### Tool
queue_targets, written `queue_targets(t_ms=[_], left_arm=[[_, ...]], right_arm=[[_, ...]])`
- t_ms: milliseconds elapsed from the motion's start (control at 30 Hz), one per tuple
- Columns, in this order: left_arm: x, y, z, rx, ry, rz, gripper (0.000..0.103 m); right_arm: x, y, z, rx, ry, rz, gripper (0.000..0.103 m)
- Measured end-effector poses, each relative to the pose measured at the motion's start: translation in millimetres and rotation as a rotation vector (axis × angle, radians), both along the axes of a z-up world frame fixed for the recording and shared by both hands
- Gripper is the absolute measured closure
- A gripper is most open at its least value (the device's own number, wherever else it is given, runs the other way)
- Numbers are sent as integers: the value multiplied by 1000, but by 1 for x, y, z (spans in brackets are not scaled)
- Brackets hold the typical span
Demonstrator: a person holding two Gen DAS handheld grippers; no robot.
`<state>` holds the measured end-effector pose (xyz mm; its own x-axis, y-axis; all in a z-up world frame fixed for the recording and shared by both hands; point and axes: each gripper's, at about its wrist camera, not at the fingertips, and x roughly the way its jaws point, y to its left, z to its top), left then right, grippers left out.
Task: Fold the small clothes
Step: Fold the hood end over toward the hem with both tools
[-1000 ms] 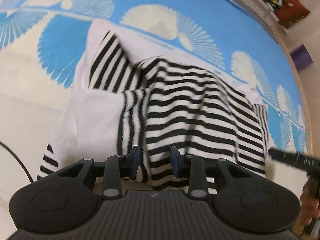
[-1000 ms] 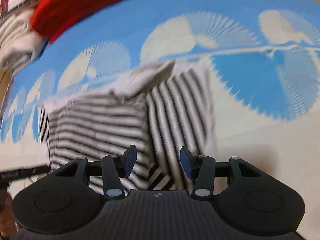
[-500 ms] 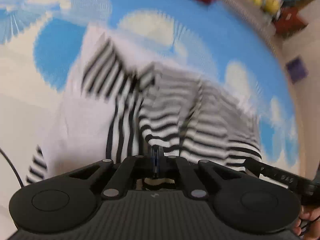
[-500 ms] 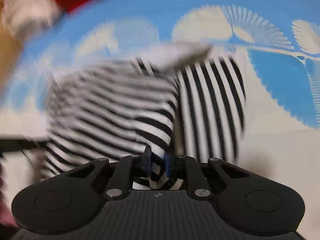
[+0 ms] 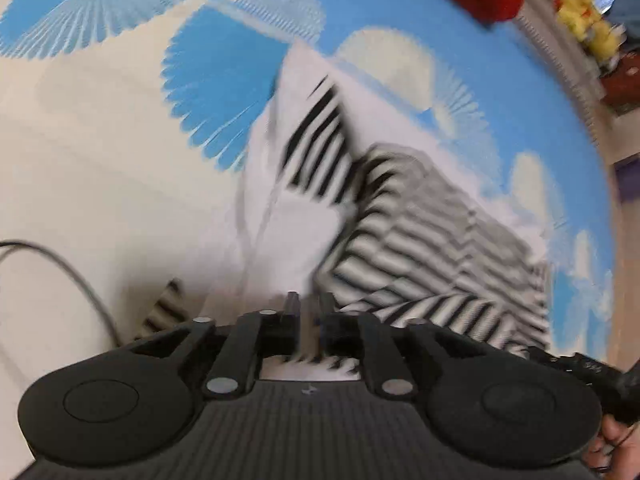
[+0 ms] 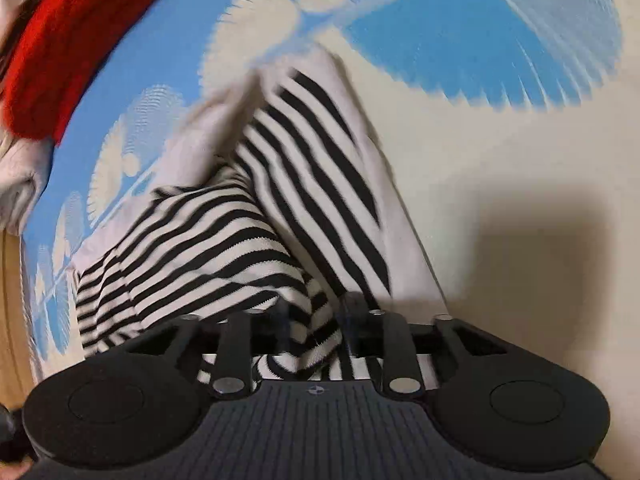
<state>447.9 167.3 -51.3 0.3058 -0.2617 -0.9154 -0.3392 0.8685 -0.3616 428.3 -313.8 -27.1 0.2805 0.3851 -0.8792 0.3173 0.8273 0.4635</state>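
both my left gripper [image 5: 309,312] and right gripper [image 6: 316,320] have just been opening, jaws parted around the striped shirt's [image 6: 208,248] near hem, shirt stretching away ahead.

striped garment [image 5: 432,240] motion-blurred, red cloth [image 6: 76,40] cropped

The garment [image 5: 420,240] lies on the sheet [image 5: 100,160] — another cloth [image 6: 72,40] behind it, well apart.

A home: patterned blue bedsheet [image 5: 248,64], red cushion [image 6: 76,36], stuffed toys [image 5: 588,20].
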Motion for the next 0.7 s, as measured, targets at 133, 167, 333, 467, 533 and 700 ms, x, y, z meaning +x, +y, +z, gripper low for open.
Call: queue_targets(t_ms=[133,167,333,467,533,700], left_arm=[[2,-1,5,-49,-49,31,65],[3,-3,0,-52,-31,35,65],[8,-15,-22,-15,34,11,78],[5,-14,21,-71,-235,14,102],[-2,-9,53,-106,-410,11,102],[1,5,32,-53,-214,33,102]], right_arm=[[-2,0,19,-82,-96,21,47],[2,-1,18,-86,-94,23,47],[8,7,4,-86,-49,54,51],[12,15,12,77,-182,-11,99],[8,6,29,302,-325,-99,100],[13,-1,11,252,-161,-112,96]])
